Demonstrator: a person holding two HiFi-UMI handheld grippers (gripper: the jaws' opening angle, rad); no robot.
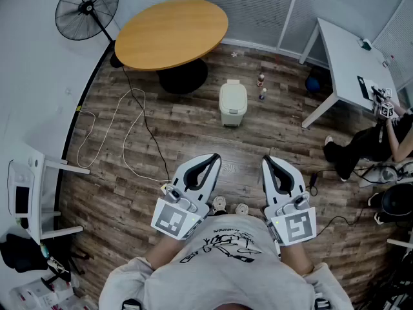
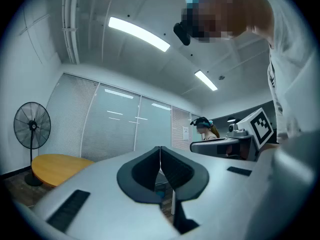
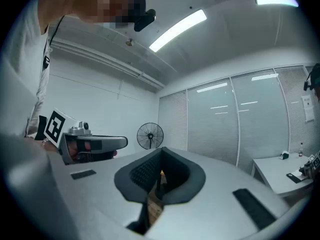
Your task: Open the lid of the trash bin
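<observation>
The small cream plastic trash bin (image 1: 233,102) stands upright on the brown wooden plank floor (image 1: 193,124). Its lid (image 1: 233,90) lies flat and shut, so I judge that the task is not yet begun. The bin is well apart from both tools, ahead of them and roughly between their 2 lines. I think this is why I hold them so: close to the body, side by side, both pointing toward the bin, ready for an approach. The left gripper (image 1: 213,157) is clenched, its 2 jaws meeting at the tips with nothing between them. The right gripper (image 1: 267,161) is clenched in the same way, also on nothing. Both forearms are bent near the chest, and the marker cubes face up to the head camera. Behind the bin and to its left stands the round table with a light wooden top (image 1: 171,33). Just to the right of the bin are small bottles (image 1: 261,80), and a thin cable (image 1: 132,131) lies in loops to the left of the bin. To reach the lid I will probably need to step forward and lower 1 gripper.
</observation>
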